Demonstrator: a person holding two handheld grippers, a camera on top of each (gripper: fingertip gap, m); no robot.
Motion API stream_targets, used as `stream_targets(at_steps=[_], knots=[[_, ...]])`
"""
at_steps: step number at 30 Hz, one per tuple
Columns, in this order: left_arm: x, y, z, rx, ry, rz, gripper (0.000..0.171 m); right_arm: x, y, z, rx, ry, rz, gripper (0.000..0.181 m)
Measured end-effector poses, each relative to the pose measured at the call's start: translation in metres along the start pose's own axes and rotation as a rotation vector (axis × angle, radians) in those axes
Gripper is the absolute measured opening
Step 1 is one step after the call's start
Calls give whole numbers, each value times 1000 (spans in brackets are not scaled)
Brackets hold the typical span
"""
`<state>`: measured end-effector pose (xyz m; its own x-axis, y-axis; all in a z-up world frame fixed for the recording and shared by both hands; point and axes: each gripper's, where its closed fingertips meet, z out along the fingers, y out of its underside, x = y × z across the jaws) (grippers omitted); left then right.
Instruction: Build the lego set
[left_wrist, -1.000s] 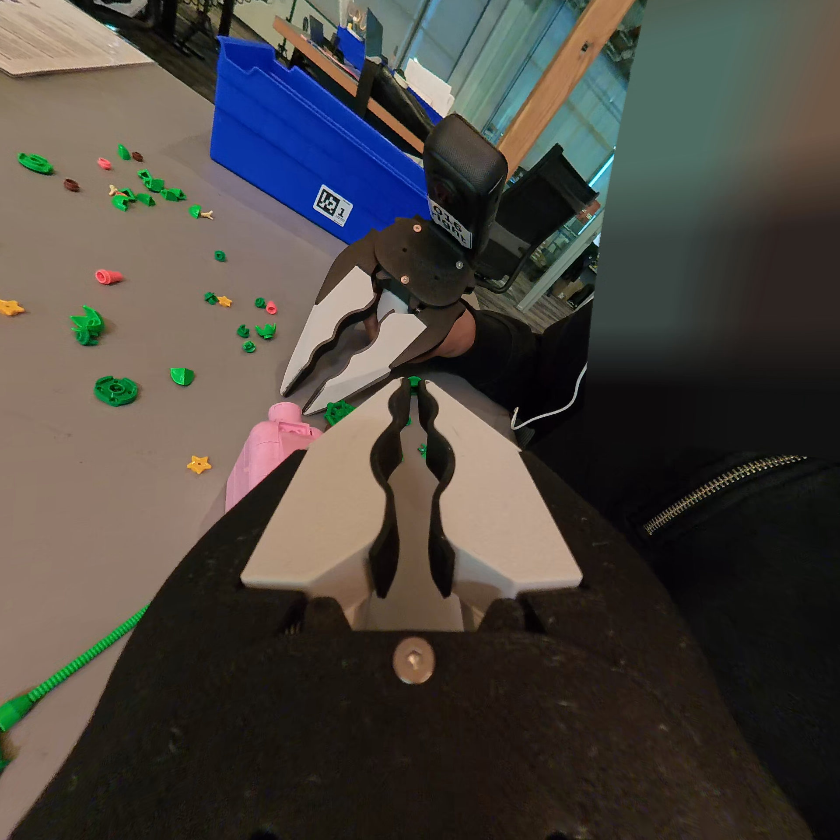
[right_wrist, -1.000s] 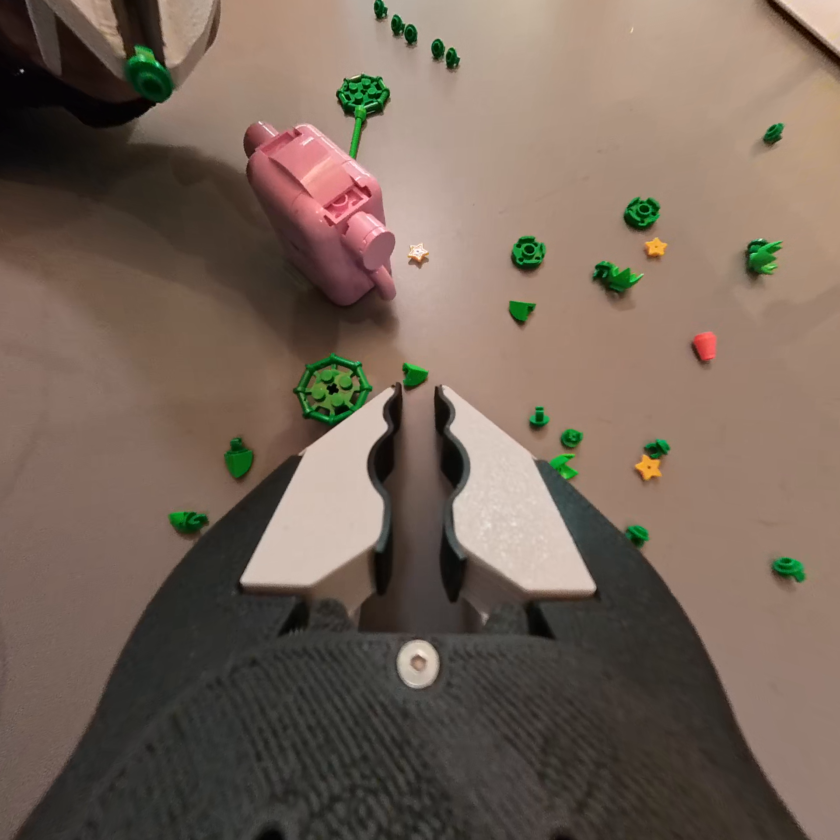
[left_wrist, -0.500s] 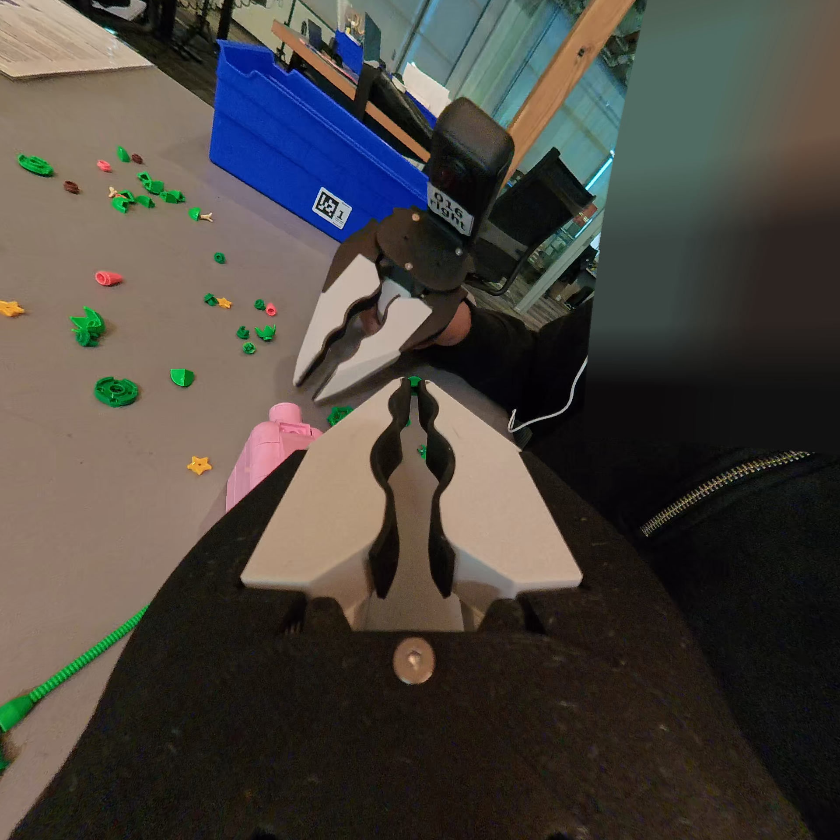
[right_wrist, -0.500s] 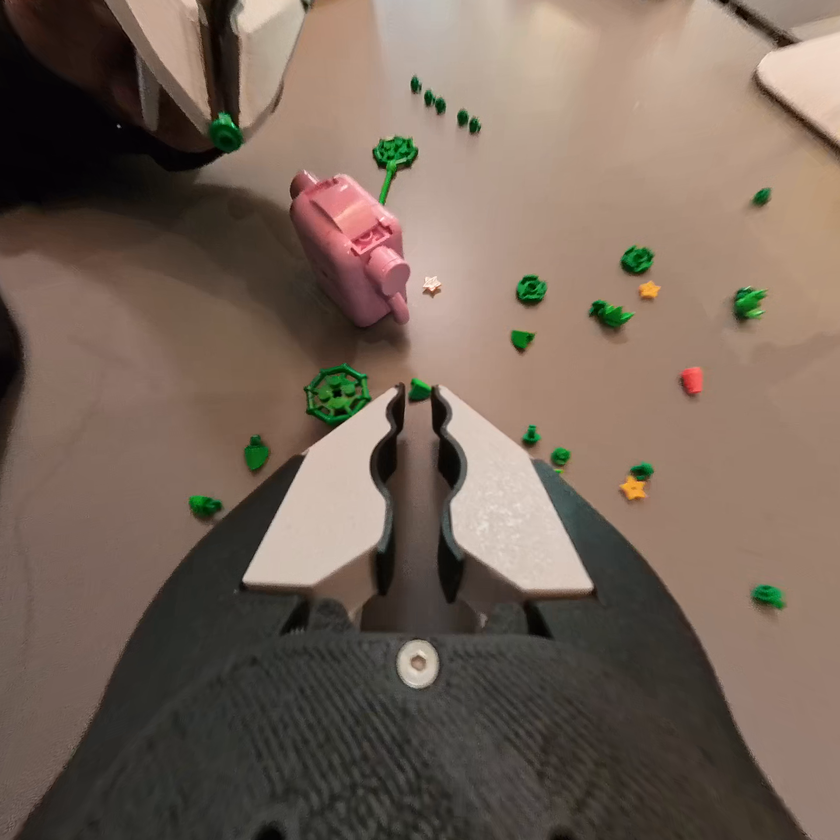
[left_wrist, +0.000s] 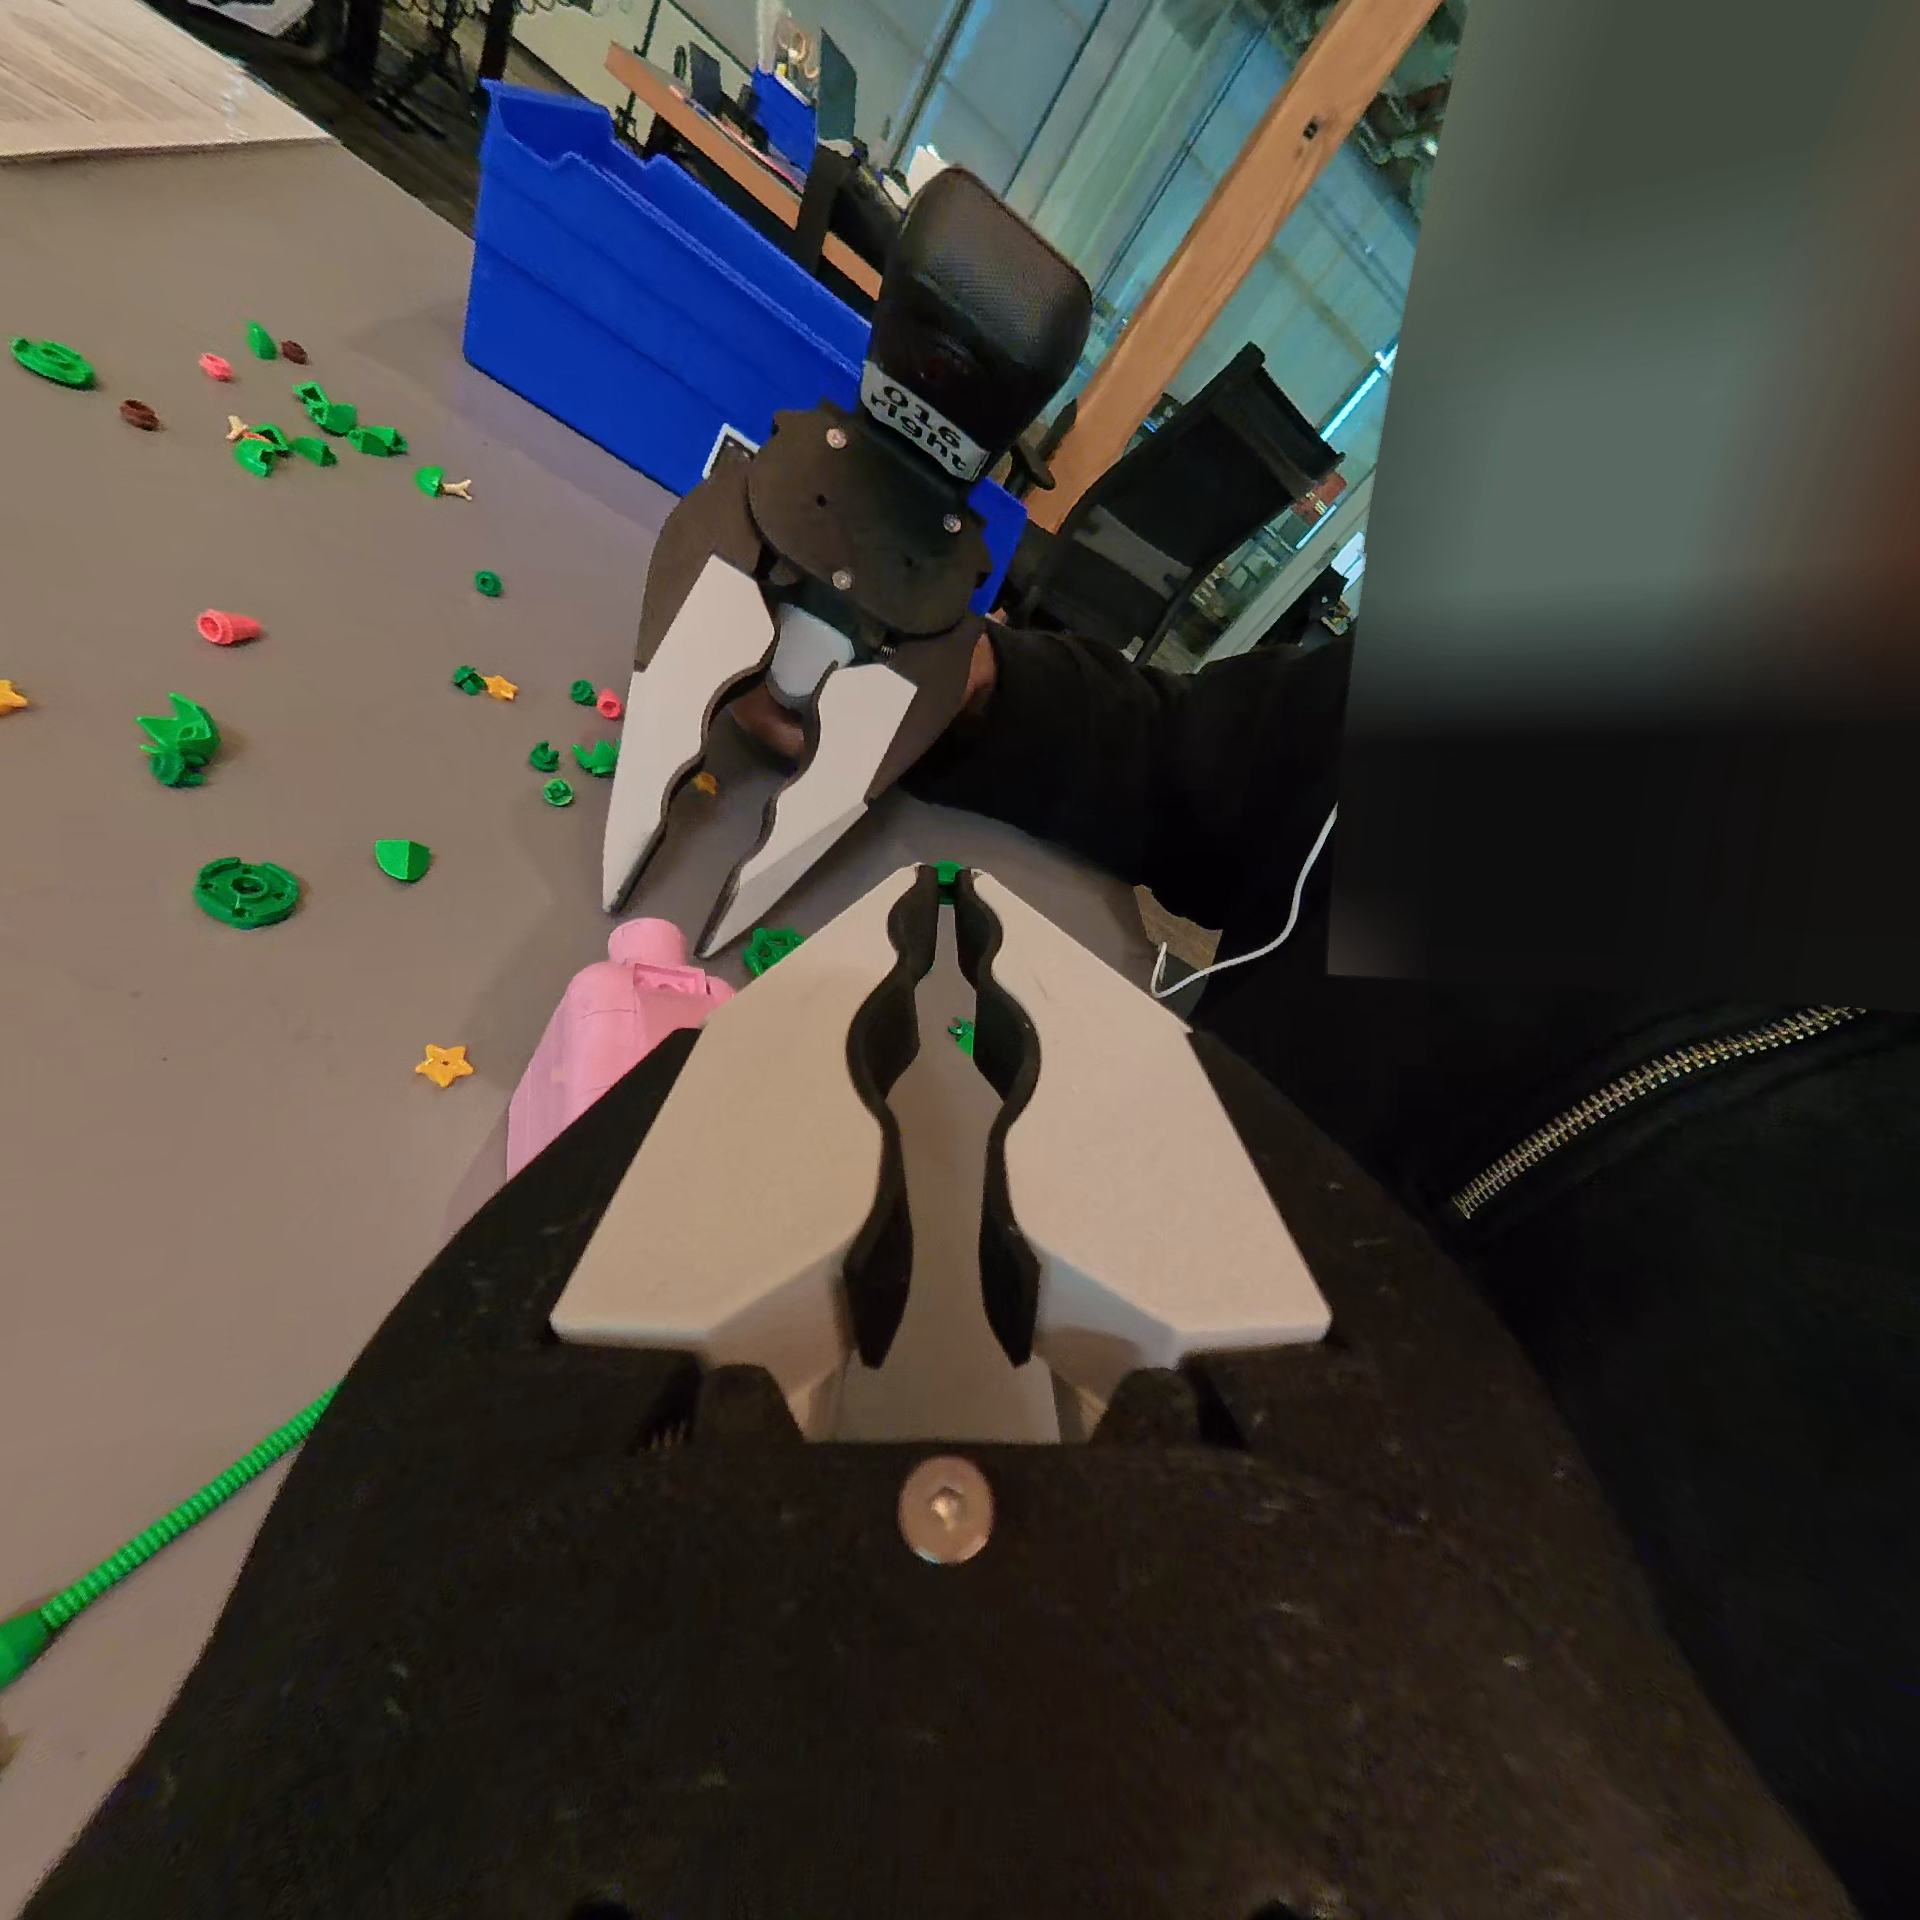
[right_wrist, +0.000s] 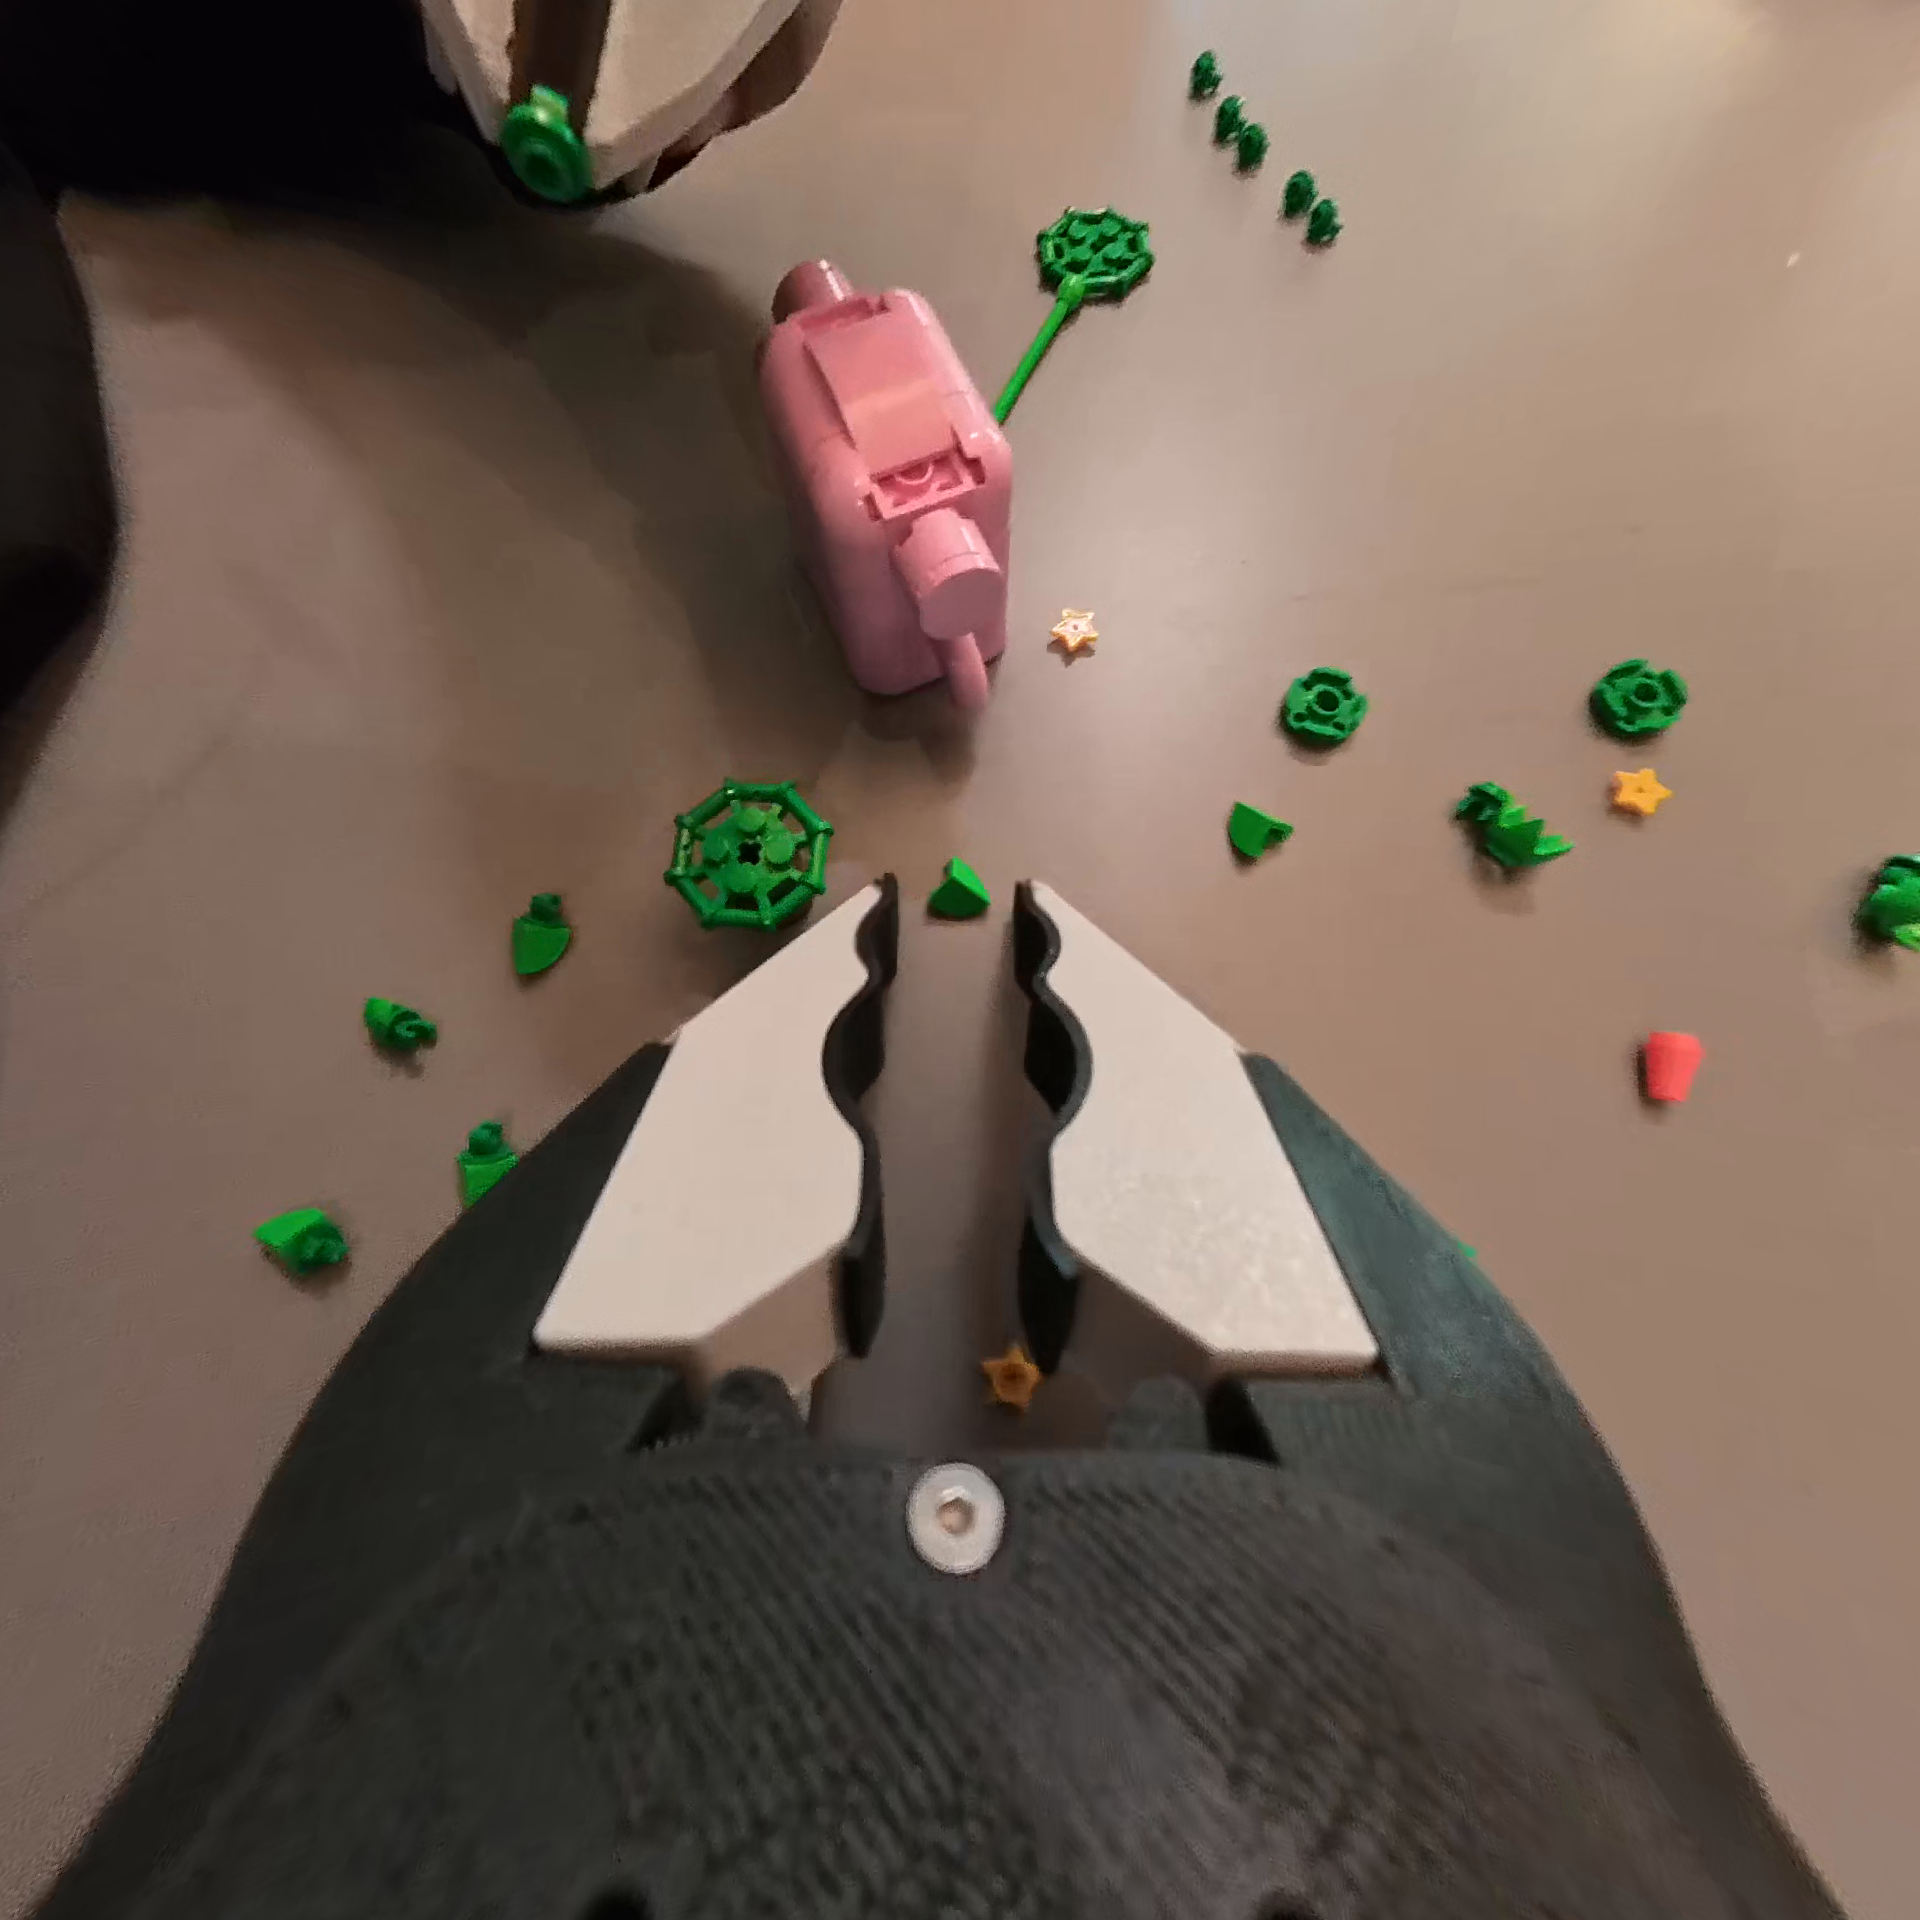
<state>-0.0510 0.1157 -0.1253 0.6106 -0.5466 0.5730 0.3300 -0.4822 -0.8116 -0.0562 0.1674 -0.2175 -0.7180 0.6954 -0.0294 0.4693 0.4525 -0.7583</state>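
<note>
Green round stud (right_wrist: 540, 151) pinched at left gripper (left_wrist: 943, 878) tip, upper left of right view. Right gripper (right_wrist: 954, 894) fingers part-open, empty, straddling green wedge (right_wrist: 958, 889) on tabletop (right_wrist: 416, 623), centre frame. Step: picking wedge. Next: close squarely; small piece may skid. Pink body (right_wrist: 888, 499) just beyond.

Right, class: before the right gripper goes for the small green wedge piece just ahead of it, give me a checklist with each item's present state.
1. Right gripper fingers apart enough for the green wedge piece: ok.
2. Wedge lined up with the gap: ok, it lies just beyond the tips, centred.
3. Fingers already around the wedge: not ok, it is still ahead.
4. Green web wheel out of the way: cannot tell, it lies close beside the left finger.
5. Left gripper keeping its small green round piece: ok, pinched at the tips.
6. Pink build out of the path: ok, farther off.
</note>
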Motion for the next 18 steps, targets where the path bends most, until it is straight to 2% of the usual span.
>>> stream_targets(at_steps=[9,18], knots=[[-2,3,2,-5,14,-18,0,-7,2,0,-12,-29,-14,16],[-1,2,1,-2,15,-14,0,0,0,0,2,26,-6,15]])
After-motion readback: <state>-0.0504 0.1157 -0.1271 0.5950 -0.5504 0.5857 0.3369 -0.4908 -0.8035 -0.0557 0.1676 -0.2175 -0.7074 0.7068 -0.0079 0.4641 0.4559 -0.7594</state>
